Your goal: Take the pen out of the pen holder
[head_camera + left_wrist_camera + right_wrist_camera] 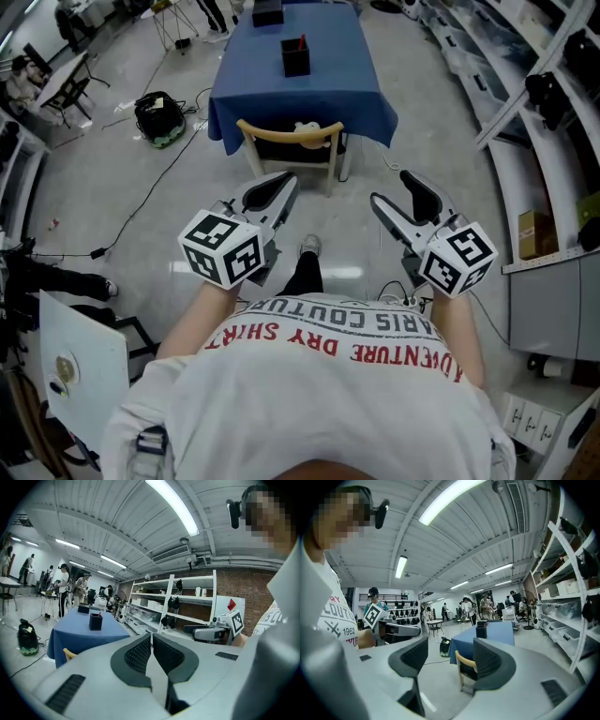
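Observation:
A black pen holder (295, 58) stands on a blue-clothed table (323, 89) far ahead, with a red pen (302, 42) sticking out of it. It also shows small in the left gripper view as the pen holder (95, 621) and in the right gripper view as the pen holder (481, 631). Both grippers are held close to the person's chest, well short of the table. My left gripper (278, 190) is shut, pads together, with nothing in it (151, 637). My right gripper (396, 192) stands open and empty (450, 646).
A wooden chair (291, 141) stands at the table's near edge, between me and the holder. A second black box (267, 12) sits at the table's far end. A dark bag (159, 117) and cables lie on the floor at left. Shelving (525, 94) runs along the right.

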